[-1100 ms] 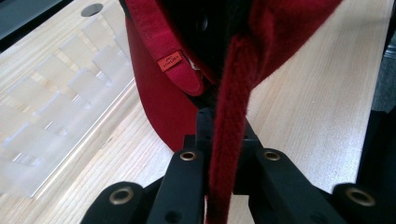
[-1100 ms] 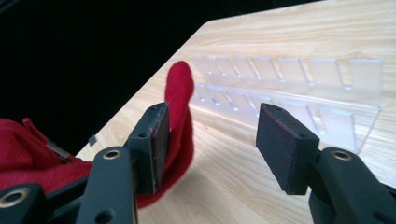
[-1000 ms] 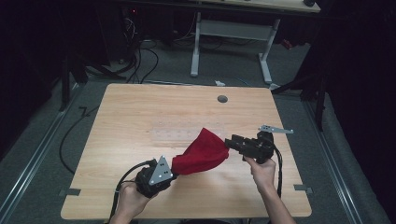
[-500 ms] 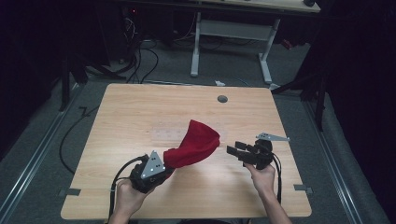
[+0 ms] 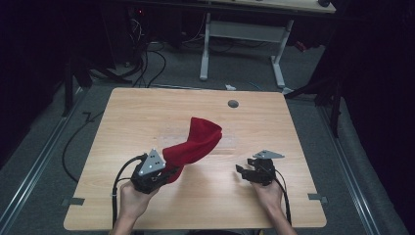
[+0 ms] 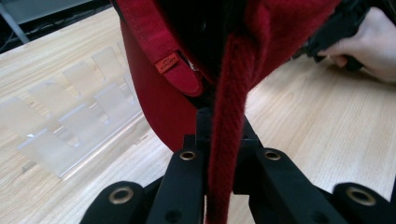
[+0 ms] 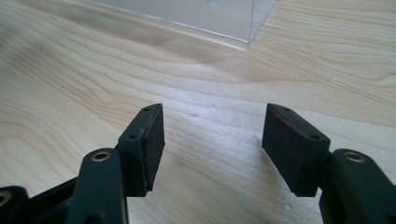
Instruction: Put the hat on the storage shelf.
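Left hand-held gripper (image 5: 169,172), near the front-left of the bench (image 5: 147,112): clenched on the knitted edge of the red hat (image 5: 195,142), jaws pinching 1 thick fold. The hat rises up and to the right from my grip, off the bench, its open mouth sagging. A small orange label (image 6: 166,62) shows inside the brim.

Middle: a clear plastic stand (image 6: 70,121) lies flat on the bench under and behind the hat.

Right hand-held gripper (image 7: 212,140): released, jaws just opening wider, nothing between the pads (image 7: 152,140), hovering low over bare wood at the front-right.

Risks, my judgement: I hold only 1 edge, so the knit could slide out under its own weight. The dangling hat could drag the light stand. Reaching across with the right, I might grab both layers and pinch the mouth shut.
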Tool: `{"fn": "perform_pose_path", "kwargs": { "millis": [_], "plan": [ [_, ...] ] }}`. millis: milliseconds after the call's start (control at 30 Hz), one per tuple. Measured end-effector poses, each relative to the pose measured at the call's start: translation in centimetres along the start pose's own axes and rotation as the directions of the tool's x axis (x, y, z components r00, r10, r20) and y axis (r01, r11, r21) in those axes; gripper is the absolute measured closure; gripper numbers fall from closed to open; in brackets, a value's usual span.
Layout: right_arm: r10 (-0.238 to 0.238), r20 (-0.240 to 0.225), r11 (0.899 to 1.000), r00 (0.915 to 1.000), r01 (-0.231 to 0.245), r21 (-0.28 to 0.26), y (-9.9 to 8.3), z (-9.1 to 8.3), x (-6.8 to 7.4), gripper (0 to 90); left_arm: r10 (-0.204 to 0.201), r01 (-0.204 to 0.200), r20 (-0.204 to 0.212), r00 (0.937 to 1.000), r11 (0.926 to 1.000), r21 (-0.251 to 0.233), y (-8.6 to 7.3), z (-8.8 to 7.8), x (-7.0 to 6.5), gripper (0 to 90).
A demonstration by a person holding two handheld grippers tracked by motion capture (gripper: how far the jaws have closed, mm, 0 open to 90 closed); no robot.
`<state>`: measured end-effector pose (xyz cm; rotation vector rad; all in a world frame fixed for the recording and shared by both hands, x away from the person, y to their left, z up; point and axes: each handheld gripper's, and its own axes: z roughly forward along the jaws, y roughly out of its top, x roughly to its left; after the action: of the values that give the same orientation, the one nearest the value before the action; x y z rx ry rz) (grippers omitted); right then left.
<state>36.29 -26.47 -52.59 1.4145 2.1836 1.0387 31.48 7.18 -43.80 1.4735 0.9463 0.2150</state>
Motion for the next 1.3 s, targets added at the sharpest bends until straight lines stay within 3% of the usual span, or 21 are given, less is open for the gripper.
{"fn": "perform_pose_path", "kwargs": {
  "millis": [300,400,667,1000,1300],
  "plan": [
    [-0.031,0.081,1.0,0.9962,0.03,0.006,-0.3,0.5,0.4,36.9,-0.045,0.045,-0.002,0.999,0.998,-0.044,1.4,-0.1,0.8,85.3],
    [-0.071,0.113,0.997,0.9911,0.07,0.017,-0.2,0.7,0.8,33.3,-0.054,0.053,-0.01,0.9985,0.9972,-0.052,1.9,0.0,1.1,85.3],
    [-0.052,0.122,0.998,0.9912,0.049,0.024,-0.2,0.8,0.7,28.5,-0.109,0.107,-0.012,0.994,0.989,-0.102,3.3,0.1,2.1,85.3],
    [-0.052,0.121,0.998,0.9912,0.05,0.023,-0.2,0.8,0.7,28.4,-0.143,0.141,-0.007,0.9896,0.9772,-0.159,5.3,0.6,2.8,85.3],
    [-0.052,0.121,0.999,0.9913,0.049,0.024,-0.2,0.8,0.7,28.3,-0.168,0.159,-0.027,0.9855,0.9656,-0.206,6.7,1.3,4.1,85.3]
  ]
}}
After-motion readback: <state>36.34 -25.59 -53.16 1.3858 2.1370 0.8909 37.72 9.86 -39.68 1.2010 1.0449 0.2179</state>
